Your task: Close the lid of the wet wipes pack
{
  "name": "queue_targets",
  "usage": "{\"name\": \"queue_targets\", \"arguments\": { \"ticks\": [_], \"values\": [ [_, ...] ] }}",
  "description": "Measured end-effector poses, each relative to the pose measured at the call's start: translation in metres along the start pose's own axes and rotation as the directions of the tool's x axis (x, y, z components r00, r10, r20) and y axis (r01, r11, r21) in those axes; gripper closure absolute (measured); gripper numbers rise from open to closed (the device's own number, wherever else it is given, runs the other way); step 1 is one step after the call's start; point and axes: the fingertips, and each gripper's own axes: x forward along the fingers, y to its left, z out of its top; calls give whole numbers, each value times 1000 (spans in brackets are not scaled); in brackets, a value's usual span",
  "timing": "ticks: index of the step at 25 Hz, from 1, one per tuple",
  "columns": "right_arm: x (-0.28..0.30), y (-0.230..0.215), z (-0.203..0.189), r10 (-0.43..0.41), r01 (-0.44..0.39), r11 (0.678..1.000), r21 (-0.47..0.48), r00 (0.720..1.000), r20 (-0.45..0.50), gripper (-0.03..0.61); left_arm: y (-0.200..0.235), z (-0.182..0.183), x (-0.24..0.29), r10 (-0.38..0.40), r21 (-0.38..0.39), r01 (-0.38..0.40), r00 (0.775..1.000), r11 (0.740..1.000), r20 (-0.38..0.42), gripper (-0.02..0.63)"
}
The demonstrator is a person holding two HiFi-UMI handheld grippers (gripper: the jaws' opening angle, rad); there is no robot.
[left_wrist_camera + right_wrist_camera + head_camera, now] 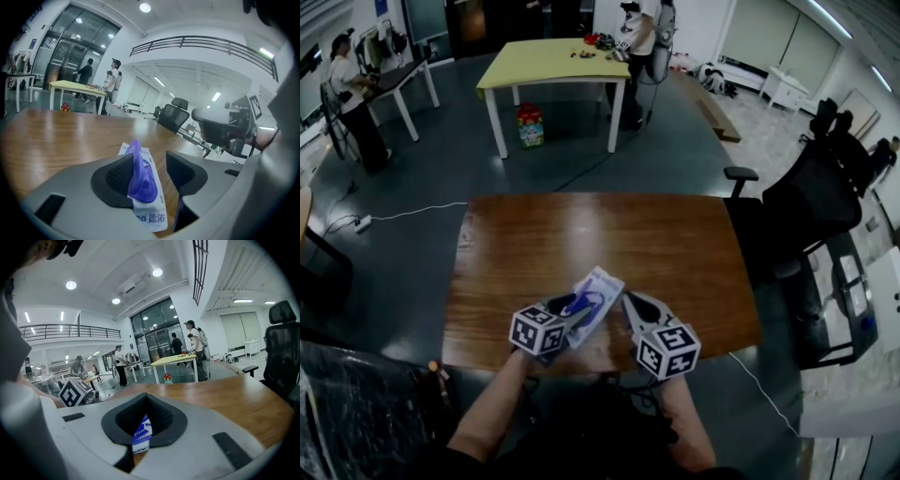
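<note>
The wet wipes pack (594,292), white with blue print, lies near the front edge of the brown wooden table (581,234). In the left gripper view its purple lid (139,176) stands up from the pack (152,213), between the jaws. My left gripper (150,166) is open, its jaws either side of the lid; in the head view it (569,307) sits at the pack's near left end. My right gripper (630,302) is at the pack's right edge. In the right gripper view its jaws (147,399) are shut on a corner of the pack (141,432).
A black office chair (806,202) stands right of the table. Beyond are a yellow table (548,61) with a person beside it, another person at the far left, and a white cable (403,214) on the floor.
</note>
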Motion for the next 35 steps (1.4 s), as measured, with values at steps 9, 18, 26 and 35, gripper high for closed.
{"name": "queue_targets", "arguments": {
  "ticks": [9,18,26,35],
  "values": [
    [-14,-16,-1,-58,58,998,22,998,11,566,-25,-2,21,-126,7,127,991,992,-51,413],
    [-27,-30,-8,-112,111,993,43,994,0,566,-13,-23,46,-77,-8,77,986,997,-150,499],
    [-30,-36,-11,-131,131,990,56,991,-9,568,-1,-32,53,20,47,-10,976,999,-217,615],
    [-27,-35,-16,-139,140,988,65,990,-21,568,-3,-45,64,89,169,-40,952,985,-292,617]
  ]
}}
